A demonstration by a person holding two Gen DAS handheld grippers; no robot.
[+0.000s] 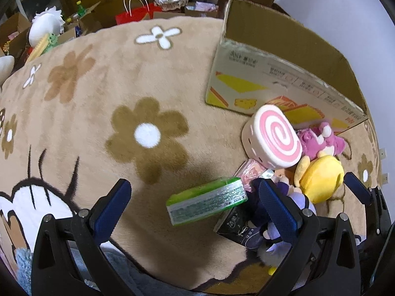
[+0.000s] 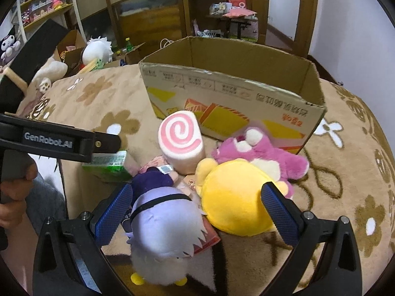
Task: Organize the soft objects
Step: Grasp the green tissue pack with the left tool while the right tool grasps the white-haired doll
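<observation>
Both grippers (image 1: 195, 204) (image 2: 197, 208) agape over flowered tan blanket (image 1: 103, 103).

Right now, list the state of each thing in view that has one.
Brown cardboard box: open-topped, upright on the rug.
Pink-swirl roll cushion: on end, leaning on the box.
Green tissue pack: lying flat.
Yellow plush: lying down.
Left gripper: open.
Right gripper: open.

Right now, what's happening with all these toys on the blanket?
A person holds a gripper in each hand above a pile of soft toys beside an open cardboard box. The right gripper is open over the purple-haired doll and yellow plush. The left gripper is open over the green packet. Nothing is grasped, and no toy can be seen in the box.
</observation>
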